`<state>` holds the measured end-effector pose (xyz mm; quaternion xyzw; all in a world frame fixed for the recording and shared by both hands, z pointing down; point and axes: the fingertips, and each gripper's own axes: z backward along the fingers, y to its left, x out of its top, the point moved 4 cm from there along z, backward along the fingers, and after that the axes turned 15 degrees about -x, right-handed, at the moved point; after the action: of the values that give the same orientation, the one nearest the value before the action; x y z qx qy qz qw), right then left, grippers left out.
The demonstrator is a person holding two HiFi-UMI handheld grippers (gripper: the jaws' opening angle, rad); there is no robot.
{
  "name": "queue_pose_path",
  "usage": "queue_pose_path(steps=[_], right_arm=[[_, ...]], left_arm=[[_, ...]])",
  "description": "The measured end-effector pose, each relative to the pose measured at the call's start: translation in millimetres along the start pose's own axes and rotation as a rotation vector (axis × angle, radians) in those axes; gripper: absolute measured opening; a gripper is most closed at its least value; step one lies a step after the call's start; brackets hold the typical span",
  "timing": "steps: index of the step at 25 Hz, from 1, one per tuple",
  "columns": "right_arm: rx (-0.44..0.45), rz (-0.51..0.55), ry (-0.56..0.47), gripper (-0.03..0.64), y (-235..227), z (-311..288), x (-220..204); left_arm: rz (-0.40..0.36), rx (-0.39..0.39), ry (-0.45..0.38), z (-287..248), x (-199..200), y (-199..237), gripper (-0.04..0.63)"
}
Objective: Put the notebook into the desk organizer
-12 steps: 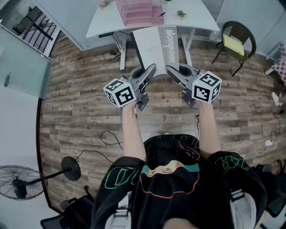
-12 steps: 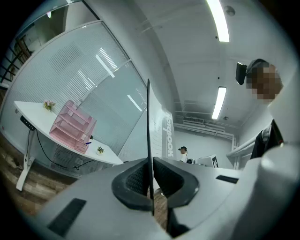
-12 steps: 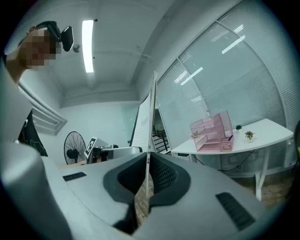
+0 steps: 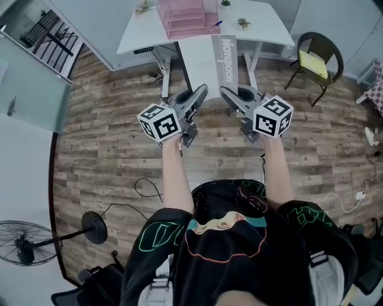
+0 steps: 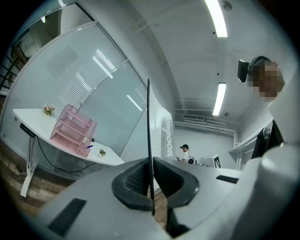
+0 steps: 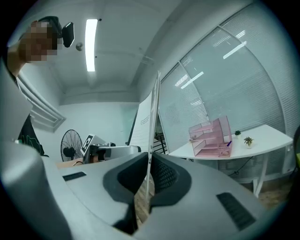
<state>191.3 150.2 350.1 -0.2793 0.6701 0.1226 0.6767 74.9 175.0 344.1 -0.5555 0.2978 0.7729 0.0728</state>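
Jointly, left tongs (image 4: 202, 91) and right tongs (image 4: 224, 91) clamp the notebook (image 4: 209, 60).
Each pinches its near edge, the notebook reaching ahead of them; farther ahead, the pink desk organizer (image 4: 185, 18) stands on the white counter (image 4: 263, 27).

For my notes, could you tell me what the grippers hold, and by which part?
The notebook, by its near edge: left gripper shut on the left end, right gripper on the right end.

white desk (image 4: 269, 31), chair (image 4: 317, 57) right, fan (image 4: 24, 245) lower left

Desk organizer (image 4: 182, 18) partly past top edge
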Motion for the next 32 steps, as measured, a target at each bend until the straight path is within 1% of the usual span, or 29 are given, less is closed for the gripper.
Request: queue_pose_path(steps=[5, 11, 16, 20, 24, 27, 32], right_arm=[[0.002, 0.005, -0.013, 0.017, -5.9, -5.5, 3.5], [0.01, 0.017, 0.001, 0.023, -8.1, -10.3, -2.3], [0.003, 0.026, 0.019, 0.029, -22.3, -28.9, 0.3], [-0.011, 0.037, 0.019, 0.031, -25.7, -35.8, -7.9], [-0.038, 0.02, 0.049, 0.031, -59.2, -81.2, -7.1], [-0.064, 0.006, 0.069, 0.031, -83.5, -109.5, -6.8], [-0.088, -0.018, 0.111, 0.031, -113.8, -166.4, -17.6]], left_arm=[[-0.007, -0.002, -0.011, -2.9, 3.8, 4.3, 0.009], [-0.006, 0.025, -0.01, -0.2, -0.4, 7.3, 0.009], [0.01, 0.034, -0.017, -4.7, 4.8, 28.2, 0.009], [0.015, 0.028, -0.023, -2.1, -1.4, 37.9, 0.009], [0.058, 0.014, -0.005, -13.4, 10.2, 94.4, 0.009], [0.091, -0.001, -0.007, -22.5, 15.2, 132.4, 0.008], [0.157, 0.004, -0.01, -21.5, 19.5, 199.7, 0.008]])
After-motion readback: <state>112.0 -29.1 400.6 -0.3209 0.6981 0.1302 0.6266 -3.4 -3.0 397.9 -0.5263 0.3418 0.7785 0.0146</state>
